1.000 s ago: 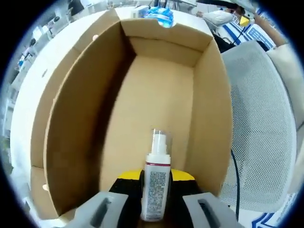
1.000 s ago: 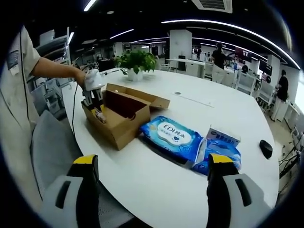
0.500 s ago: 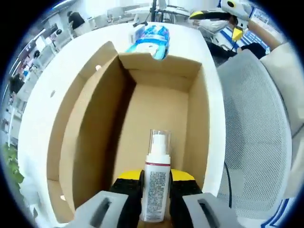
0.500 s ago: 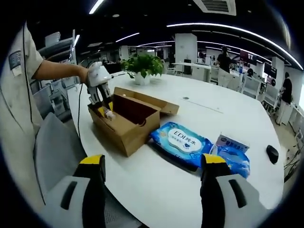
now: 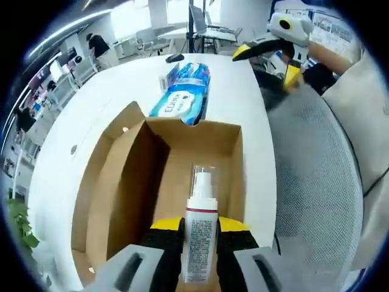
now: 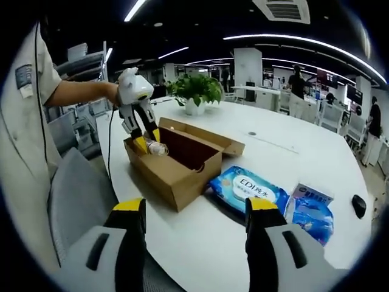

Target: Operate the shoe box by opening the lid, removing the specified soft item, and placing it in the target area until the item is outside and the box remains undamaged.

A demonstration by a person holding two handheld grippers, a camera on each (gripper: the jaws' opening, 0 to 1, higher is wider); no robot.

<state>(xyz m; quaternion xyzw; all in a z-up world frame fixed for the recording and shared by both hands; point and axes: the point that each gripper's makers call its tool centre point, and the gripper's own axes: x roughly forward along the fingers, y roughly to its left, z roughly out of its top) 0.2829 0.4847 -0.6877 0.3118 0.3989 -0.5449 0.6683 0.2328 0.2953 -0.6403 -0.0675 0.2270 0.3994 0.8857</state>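
The left gripper (image 5: pixel 199 243) is clamped on a small pump bottle (image 5: pixel 199 240), its yellow-tipped jaws pressed against the bottle's labelled sides. The bottle's long axis runs straight along the jaws, with the clear cap at the far end pointing away from the gripper and down toward the box floor. In the right gripper view the same left gripper (image 6: pixel 146 135) hangs over the near end of the box with the bottle (image 6: pixel 155 148) sticking out sideways from its tips, cap end toward the middle of the box, roughly level with the rim.

Below it sits the cardboard box (image 5: pixel 237 158), open, its lid flap (image 6: pixel 209 136) folded back and lying on the far side. The inside of the box looks bare. The walls and flap look straight and untorn from here.

The right gripper (image 6: pixel 194 213) is held low at the table edge, well apart from the box, its jaws spread wide with nothing between them.

On the white table (image 6: pixel 200 243) beyond the box lie a blue pack of wet wipes (image 6: pixel 249 188) just beside the box's end, and a smaller blue packet (image 6: pixel 313 213) further on. A potted plant (image 6: pixel 196 91) stands at the far side.

As for progress, the lid is already open and the item is gripped and about clear of the box. What seems left is to carry it away over the wall and set it down in the target area, which the pictures do not mark.
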